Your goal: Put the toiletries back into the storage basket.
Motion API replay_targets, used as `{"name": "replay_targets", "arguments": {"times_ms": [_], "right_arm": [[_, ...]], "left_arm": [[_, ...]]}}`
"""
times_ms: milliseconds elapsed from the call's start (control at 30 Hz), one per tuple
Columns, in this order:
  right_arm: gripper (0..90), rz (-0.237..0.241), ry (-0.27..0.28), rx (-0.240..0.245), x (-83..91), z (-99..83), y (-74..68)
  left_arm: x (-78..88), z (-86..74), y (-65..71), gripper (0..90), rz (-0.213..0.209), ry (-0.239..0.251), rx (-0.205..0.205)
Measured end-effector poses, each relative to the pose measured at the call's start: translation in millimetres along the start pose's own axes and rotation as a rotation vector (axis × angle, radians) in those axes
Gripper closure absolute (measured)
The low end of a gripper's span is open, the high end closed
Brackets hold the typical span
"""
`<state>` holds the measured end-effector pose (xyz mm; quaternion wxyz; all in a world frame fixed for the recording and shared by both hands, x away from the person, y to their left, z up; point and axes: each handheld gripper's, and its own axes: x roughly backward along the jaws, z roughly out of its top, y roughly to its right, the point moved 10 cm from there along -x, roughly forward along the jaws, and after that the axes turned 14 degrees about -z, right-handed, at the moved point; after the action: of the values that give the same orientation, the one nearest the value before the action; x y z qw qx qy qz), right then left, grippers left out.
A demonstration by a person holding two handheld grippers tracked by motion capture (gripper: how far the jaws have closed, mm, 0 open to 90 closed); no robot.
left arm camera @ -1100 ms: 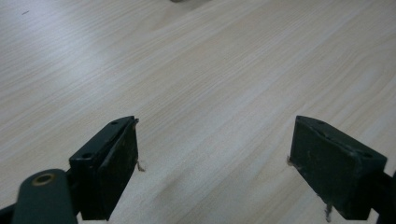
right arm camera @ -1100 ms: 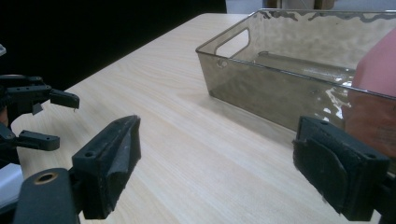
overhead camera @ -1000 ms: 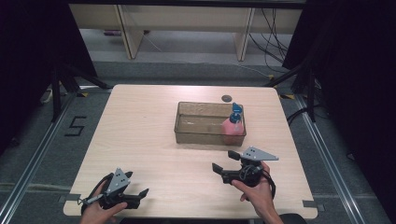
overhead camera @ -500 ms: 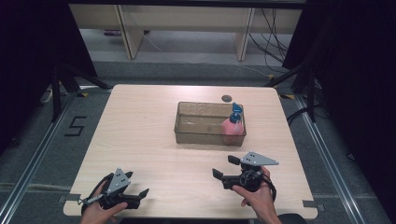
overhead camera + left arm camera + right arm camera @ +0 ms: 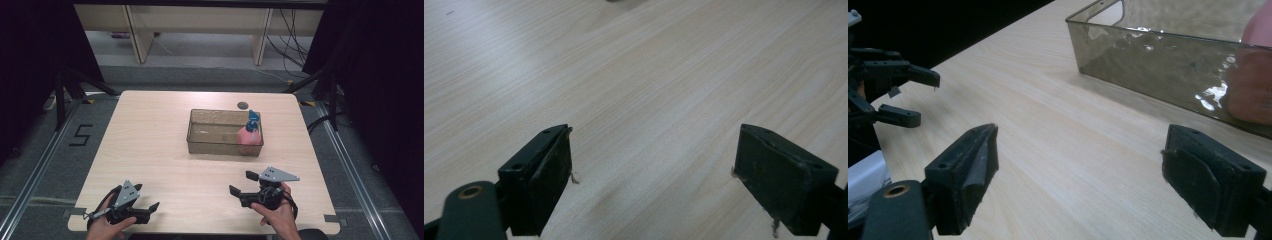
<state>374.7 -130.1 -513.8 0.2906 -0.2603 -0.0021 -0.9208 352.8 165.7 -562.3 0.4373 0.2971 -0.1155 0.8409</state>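
A smoky clear plastic bin (image 5: 225,145) stands on the table, a little right of centre. Inside its right end stands a pink bottle (image 5: 248,136) with a blue cap. My right gripper (image 5: 241,182) is held open near the front edge, its jaws pointing left. The bin (image 5: 1158,75) and the pink bottle (image 5: 1250,90) lie ahead of it, to the right. My left gripper (image 5: 147,196) rests open at the front left corner, with bare wood between its jaws (image 5: 654,165). It also appears as the left gripper (image 5: 928,100) in the right gripper view.
A small dark disc (image 5: 243,105) lies on the table behind the bin. The wooden table (image 5: 150,140) is wide and bare to the left of the bin. Dark floor with tape marks and a shelf frame surround it.
My right gripper has drawn back a little toward the table's near edge, still open. The left gripper, bin and bottle have not moved.
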Motion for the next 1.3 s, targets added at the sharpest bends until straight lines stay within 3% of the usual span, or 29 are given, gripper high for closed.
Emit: {"name": "replay_targets", "arguments": {"times_ms": [33, 100, 133, 167, 200, 233, 267, 300, 367, 400, 467, 500, 533, 567, 800, 833, 933, 967, 1067, 1100, 1133, 1233, 1300], "right_arm": [[15.7, -0.005, 0.005, 0.019, 0.1, -0.1, 1.8], [15.8, -0.011, -0.012, 0.001, 1.3, -2.8, 1.4], [15.8, -0.024, -0.006, 0.032, 3.3, -2.7, 5.0], [15.8, -0.014, -0.012, 0.010, 4.0, -3.8, 2.7], [15.8, -0.016, 0.003, 0.035, 4.0, -3.1, 5.0], [15.8, -0.024, 0.004, 0.044, 4.0, -3.6, 6.6], [15.9, -0.029, -0.033, 0.000, 8.5, -7.0, 4.6], [16.0, -0.022, 0.002, 0.036, 6.2, -4.8, 7.2], [16.0, -0.032, -0.013, 0.049, 8.9, -7.4, 10.3], [16.0, -0.031, 0.000, 0.029, 8.7, -7.2, 9.1], [16.0, -0.027, -0.008, 0.041, 10.1, -9.4, 10.4], [16.0, -0.022, -0.027, 0.008, 11.7, -11.3, 7.6], [16.0, -0.033, -0.014, 0.045, 11.8, -11.1, 11.4], [16.0, -0.030, -0.028, 0.025, 13.2, -12.6, 9.8], [16.0, -0.031, -0.023, 0.053, 15.7, -17.5, 10.5], [16.0, -0.027, -0.023, 0.059, 16.8, -18.1, 10.2], [16.0, -0.027, -0.038, 0.067, 17.1, -21.8, 9.5], [16.0, -0.027, -0.055, 0.035, 19.1, -23.6, 6.9], [16.0, -0.021, -0.038, 0.072, 19.3, -23.9, 8.2], [16.0, -0.014, -0.044, 0.047, 19.6, -25.1, 5.4], [16.0, -0.016, -0.040, 0.077, 19.4, -25.3, 7.2], [16.0, -0.012, -0.055, 0.073, 19.6, -28.6, 5.1], [16.1, -0.015, -0.049, 0.089, 18.5, -29.4, 5.0]], "left_arm": [[0.0, 0.0, -0.1, 15.0, 0.000, 0.000, 0.000], [-0.1, -0.1, -0.1, 15.0, 0.000, 0.000, -0.001], [-0.1, 0.0, -0.1, 15.0, 0.000, -0.001, -0.001], [-0.2, 0.0, 0.0, 15.0, 0.000, 0.000, 0.000], [-0.3, 0.1, 0.1, 15.0, 0.000, 0.002, 0.000], [-2.0, 1.0, 3.1, 15.0, -0.006, 0.024, 0.033], [-2.4, 1.1, 3.6, 15.0, -0.007, 0.029, 0.039], [-1.6, 0.0, 2.8, 15.0, -0.009, 0.014, 0.028], [-1.7, -0.1, 2.9, 15.0, -0.009, 0.014, 0.028], [-2.7, 1.1, 3.8, 15.0, -0.010, 0.030, 0.039], [-2.5, 1.1, 3.6, 15.0, -0.007, 0.029, 0.038], [-1.4, -0.1, 2.7, 15.0, -0.009, 0.012, 0.026], [-1.5, 0.0, 2.7, 15.0, -0.009, 0.014, 0.026], [-1.4, 0.0, 2.6, 15.0, -0.009, 0.013, 0.025], [-1.3, -0.1, 2.5, 15.0, -0.005, 0.012, 0.023], [-2.6, 1.2, 3.5, 15.0, -0.006, 0.030, 0.036], [-1.4, -0.1, 0.4, 15.0, -0.002, 0.003, 0.000], [-1.2, 0.1, -0.6, 15.0, -0.001, -0.001, -0.015], [-1.5, -1.1, 0.9, 15.0, -0.003, 0.001, 0.004], [-1.6, -1.3, 1.8, 15.0, -0.006, 0.003, 0.014], [-1.4, -1.5, 1.7, 15.0, -0.006, 0.000, 0.012], [-1.3, -1.5, 1.6, 15.0, -0.005, 0.000, 0.012], [-1.0, -0.5, -0.6, 15.0, -0.001, -0.002, -0.014]]}}
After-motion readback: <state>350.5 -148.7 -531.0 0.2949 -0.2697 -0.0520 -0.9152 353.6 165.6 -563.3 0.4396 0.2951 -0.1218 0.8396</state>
